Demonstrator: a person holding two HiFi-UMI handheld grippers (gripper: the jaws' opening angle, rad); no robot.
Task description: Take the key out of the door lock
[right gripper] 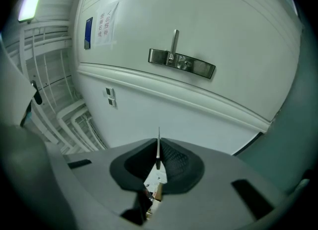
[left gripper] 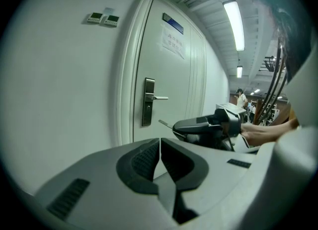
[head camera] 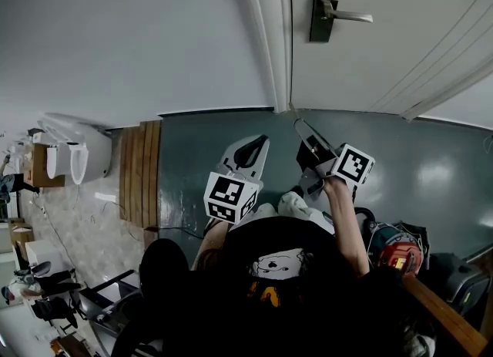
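Note:
The white door carries a metal lock plate with a lever handle (head camera: 326, 5), also in the left gripper view (left gripper: 148, 102) and the right gripper view (right gripper: 181, 62). No key shows in the lock. My right gripper (right gripper: 159, 142) is shut on a thin metal key (right gripper: 159, 147), whose blade sticks out edge-on from between the pads. The left gripper view shows that key (left gripper: 165, 123) poking out of the right gripper (left gripper: 176, 126), well back from the door. My left gripper (left gripper: 160, 147) is shut with nothing in it. In the head view both the left gripper (head camera: 256, 143) and the right gripper (head camera: 304, 136) hang low over the grey floor.
A wooden strip (head camera: 141, 170) lies on the floor at the left, beside white fixtures (head camera: 77, 151). A red tool (head camera: 398, 255) and dark gear sit at the lower right. The door bears a paper notice (left gripper: 173, 40). Wall switches (left gripper: 103, 19) are left of the frame.

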